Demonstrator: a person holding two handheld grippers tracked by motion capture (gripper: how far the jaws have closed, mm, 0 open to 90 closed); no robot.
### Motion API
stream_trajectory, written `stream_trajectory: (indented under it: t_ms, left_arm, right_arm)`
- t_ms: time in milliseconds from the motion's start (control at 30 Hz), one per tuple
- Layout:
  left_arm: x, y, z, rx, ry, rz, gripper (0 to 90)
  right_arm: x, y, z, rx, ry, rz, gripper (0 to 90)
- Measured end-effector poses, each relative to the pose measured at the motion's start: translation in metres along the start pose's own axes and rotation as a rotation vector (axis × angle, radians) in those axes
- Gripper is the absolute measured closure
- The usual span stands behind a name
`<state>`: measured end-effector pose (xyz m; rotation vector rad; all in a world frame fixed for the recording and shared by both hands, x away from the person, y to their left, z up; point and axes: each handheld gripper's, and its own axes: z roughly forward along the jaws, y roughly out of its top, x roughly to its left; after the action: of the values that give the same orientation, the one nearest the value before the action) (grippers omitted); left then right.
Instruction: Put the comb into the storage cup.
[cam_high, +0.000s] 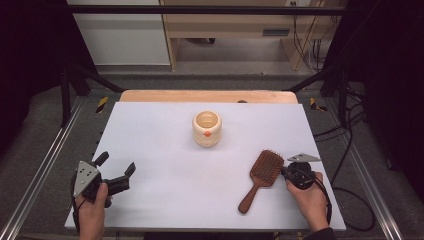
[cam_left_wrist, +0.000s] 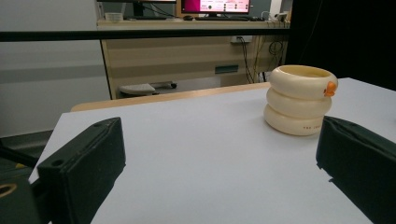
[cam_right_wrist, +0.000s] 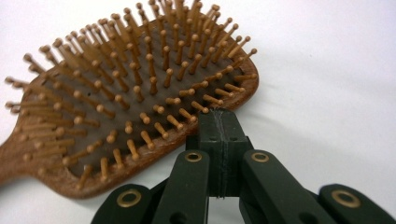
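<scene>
The right gripper (cam_right_wrist: 219, 116), jaws fully closed and empty, is touching, perhaps, the wooden hairbrush (cam_high: 260, 177) lying near the table (cam_high: 165, 145) front. It looks light and stiff; the handle is offering the best grip.

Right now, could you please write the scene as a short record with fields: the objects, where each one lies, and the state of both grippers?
surface: white table top
hairbrush: wooden, lying flat, bristles up, near right edge
cup: cream, ringed, upright, centre of table, apart from both grippers
left gripper: jaws open, nothing between them, pointing toward cup
right gripper: jaws shut, tips at the brush head's rim
</scene>
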<state>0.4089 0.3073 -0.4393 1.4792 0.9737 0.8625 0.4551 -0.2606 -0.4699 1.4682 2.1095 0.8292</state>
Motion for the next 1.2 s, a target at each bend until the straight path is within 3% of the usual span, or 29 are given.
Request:
stream_trajectory:
  t_ms: [700,1200]
  left_arm:
    - [0.0,0.0,0.001,0.002,-0.007,-0.003,1.5]
    - [0.002,-0.001,0.002,0.005,-0.006,-0.007,1.5]
  right_arm:
    - [-0.003,0.031,0.023,0.029,0.054,-0.033,90.0]
    - [0.001,0.051,0.033,0.049,0.1,-0.044,90.0]
